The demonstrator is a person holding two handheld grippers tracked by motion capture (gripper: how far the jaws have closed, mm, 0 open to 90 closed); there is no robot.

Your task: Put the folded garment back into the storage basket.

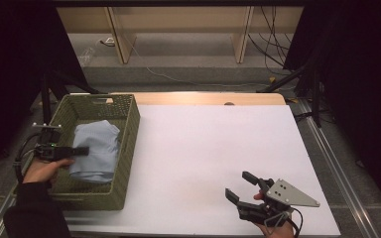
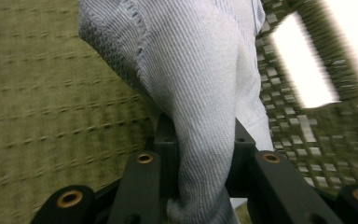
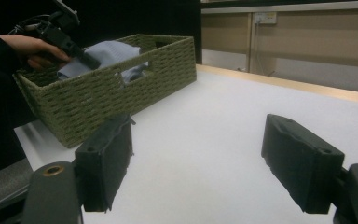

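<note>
A folded light blue knit garment (image 1: pixel 98 148) lies inside a green woven basket (image 1: pixel 130 130) at the table's left. My left gripper (image 1: pixel 83 149) reaches into the basket from its left side and is shut on a fold of the garment (image 2: pixel 191 60), which bulges up between the jaws; the basket's woven wall (image 2: pixel 51 93) is right behind it. My right gripper (image 1: pixel 238 183) hovers over the white table near the front right, open with nothing between its pads (image 3: pixel 107 158). From there the basket (image 3: pixel 121 88), the garment (image 3: pixel 109 49) and the left gripper (image 3: pixel 81 56) stand at upper left.
The white tabletop (image 1: pixel 213 144) stretches from the basket to the right edge, with a wooden strip (image 1: pixel 203 98) along its far side. Beyond are wooden shelf legs (image 1: pixel 120 39), floor cables (image 1: pixel 273 49) and black stand legs (image 1: pixel 297 74).
</note>
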